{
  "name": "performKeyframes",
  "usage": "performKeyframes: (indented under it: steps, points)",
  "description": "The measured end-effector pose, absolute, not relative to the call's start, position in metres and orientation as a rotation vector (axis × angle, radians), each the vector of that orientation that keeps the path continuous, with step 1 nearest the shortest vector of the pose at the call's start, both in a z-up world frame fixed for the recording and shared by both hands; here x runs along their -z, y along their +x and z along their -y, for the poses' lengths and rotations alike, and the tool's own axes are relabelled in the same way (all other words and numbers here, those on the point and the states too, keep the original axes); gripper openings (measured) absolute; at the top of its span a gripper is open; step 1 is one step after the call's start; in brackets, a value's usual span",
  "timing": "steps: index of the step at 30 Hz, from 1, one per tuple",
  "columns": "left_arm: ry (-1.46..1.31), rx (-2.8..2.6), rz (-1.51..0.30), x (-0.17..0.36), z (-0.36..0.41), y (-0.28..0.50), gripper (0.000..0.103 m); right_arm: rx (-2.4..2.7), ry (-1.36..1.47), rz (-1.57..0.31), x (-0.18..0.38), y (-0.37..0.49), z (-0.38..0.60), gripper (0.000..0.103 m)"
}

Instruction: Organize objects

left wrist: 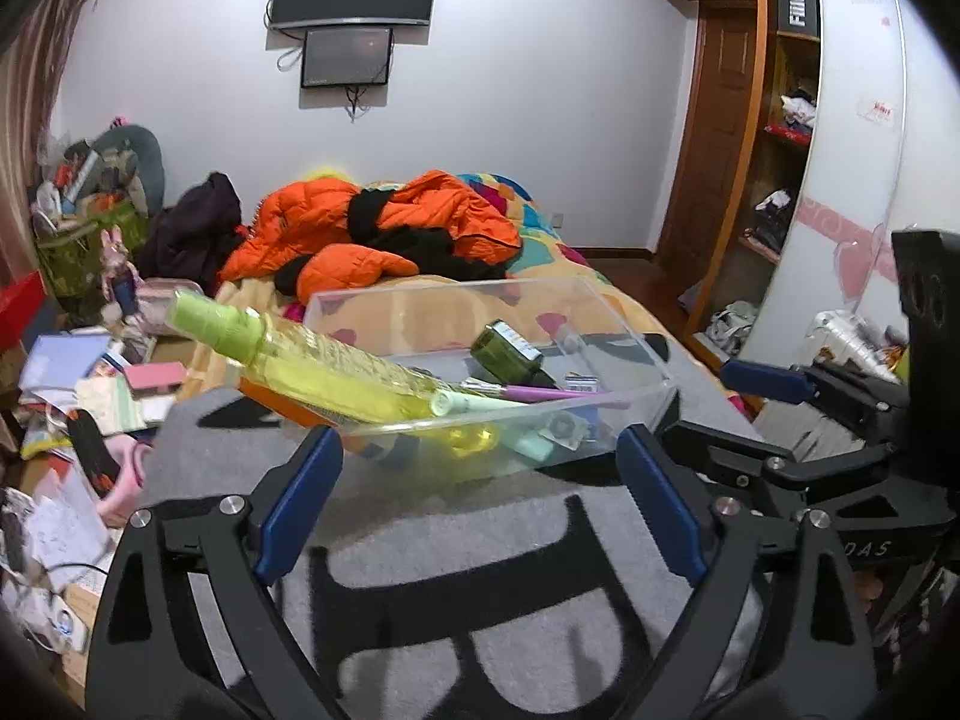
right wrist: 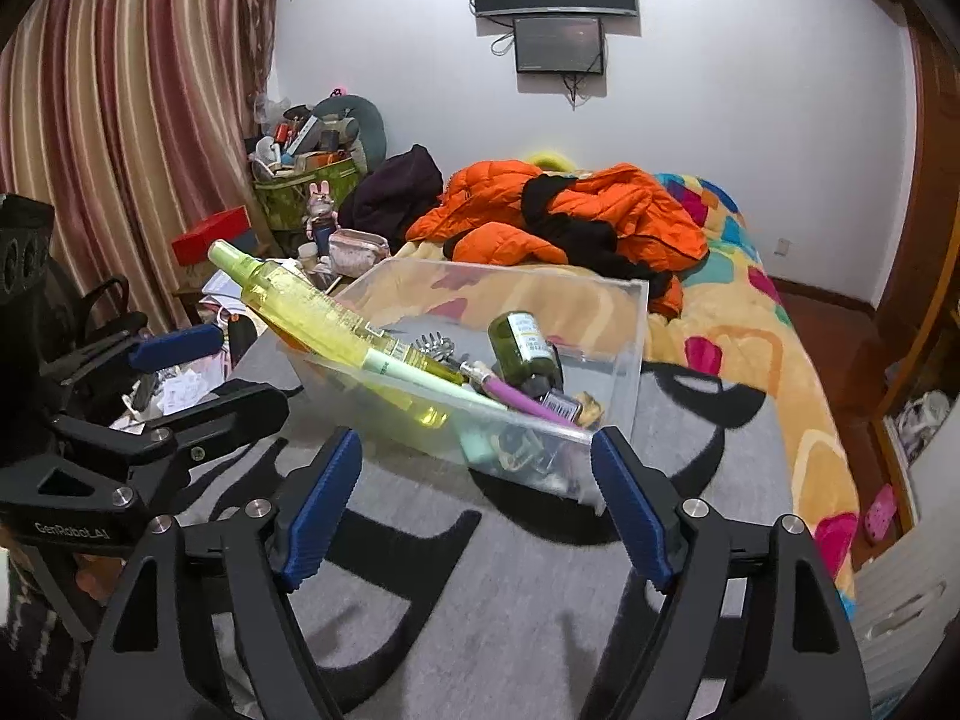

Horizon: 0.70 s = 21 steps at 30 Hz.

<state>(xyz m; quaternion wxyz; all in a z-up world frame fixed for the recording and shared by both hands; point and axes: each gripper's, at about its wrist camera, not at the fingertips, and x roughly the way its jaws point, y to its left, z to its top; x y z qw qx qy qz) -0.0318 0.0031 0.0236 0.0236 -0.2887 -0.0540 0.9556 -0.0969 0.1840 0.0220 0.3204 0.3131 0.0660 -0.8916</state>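
Note:
A clear plastic box (left wrist: 600, 306) stands on a grey blanket with black letters (left wrist: 456, 546). In it lie a long yellow spray bottle (left wrist: 300, 354) that sticks out over the left rim, a dark green bottle (left wrist: 504, 351), a pink pen (left wrist: 540, 391) and small items. My left gripper (left wrist: 480, 450) is open and empty just before the box's near wall. In the right wrist view the box (right wrist: 624, 324), the yellow bottle (right wrist: 300, 306) and the green bottle (right wrist: 525, 348) show. My right gripper (right wrist: 477, 456) is open and empty at the box's near corner.
An orange jacket (left wrist: 384, 228) lies on the colourful bed behind the box. A cluttered side table (left wrist: 72, 396) is on the left, a wardrobe (left wrist: 780, 138) on the right. The other gripper shows at each view's edge, on the right (left wrist: 774, 381) and on the left (right wrist: 180, 348).

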Motion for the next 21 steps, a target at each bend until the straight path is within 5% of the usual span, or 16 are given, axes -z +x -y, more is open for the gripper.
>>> performKeyframes:
  steps: [21]
  points:
    - [-0.970,-2.959,0.254,-0.002,0.002,-0.038,0.094,2.369,0.852,-0.146,-0.012,-0.093,-0.191,0.077]
